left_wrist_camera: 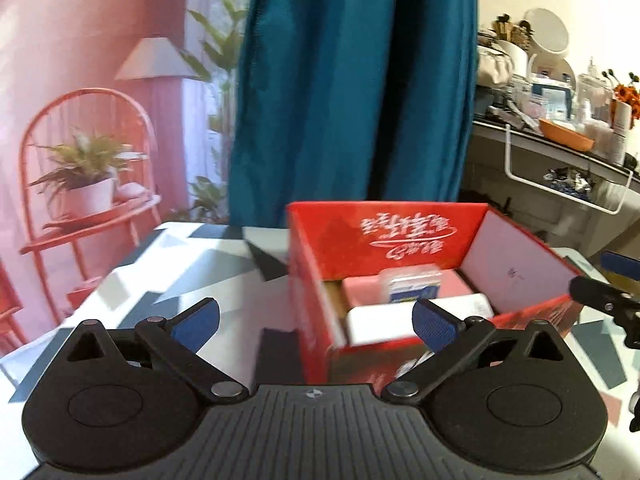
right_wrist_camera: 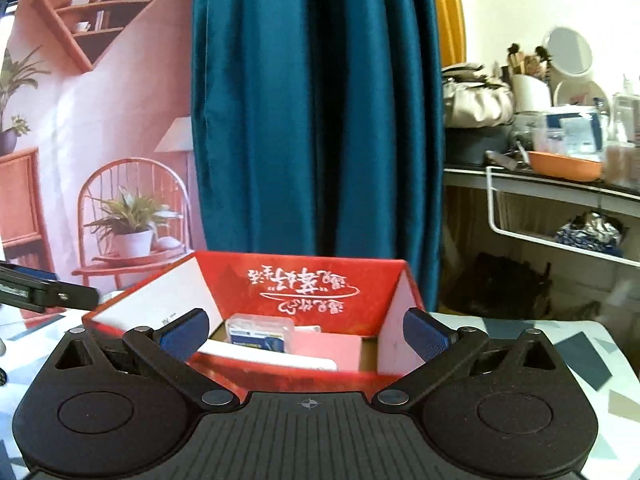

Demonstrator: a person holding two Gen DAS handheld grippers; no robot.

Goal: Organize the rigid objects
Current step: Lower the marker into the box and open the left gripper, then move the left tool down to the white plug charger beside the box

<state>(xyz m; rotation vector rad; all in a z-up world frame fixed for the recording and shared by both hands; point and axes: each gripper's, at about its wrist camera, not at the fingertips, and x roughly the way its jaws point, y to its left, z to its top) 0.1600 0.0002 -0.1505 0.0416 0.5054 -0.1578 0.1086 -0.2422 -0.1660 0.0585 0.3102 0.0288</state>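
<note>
An open red box [left_wrist_camera: 404, 240] with white script on its raised flap stands on the patterned table; it also shows in the right wrist view [right_wrist_camera: 304, 276]. Inside lie a clear case with a blue label [left_wrist_camera: 414, 284] [right_wrist_camera: 260, 332], a pink flat item [left_wrist_camera: 362, 292] and a white flat item [left_wrist_camera: 376, 324] [right_wrist_camera: 272, 356]. My left gripper [left_wrist_camera: 316, 324] is open and empty, its jaws astride the box's near left corner. My right gripper [right_wrist_camera: 304, 334] is open and empty, just before the box's near wall. The right gripper's fingers [left_wrist_camera: 600, 292] show at the left view's right edge.
The table [left_wrist_camera: 160, 264] has a grey, white and teal geometric cloth. A teal curtain [right_wrist_camera: 316, 120] hangs behind it. A cluttered shelf with an orange dish [right_wrist_camera: 564, 164] and a white wire basket [right_wrist_camera: 560, 236] stands to the right. A pink printed backdrop [left_wrist_camera: 80, 120] is at left.
</note>
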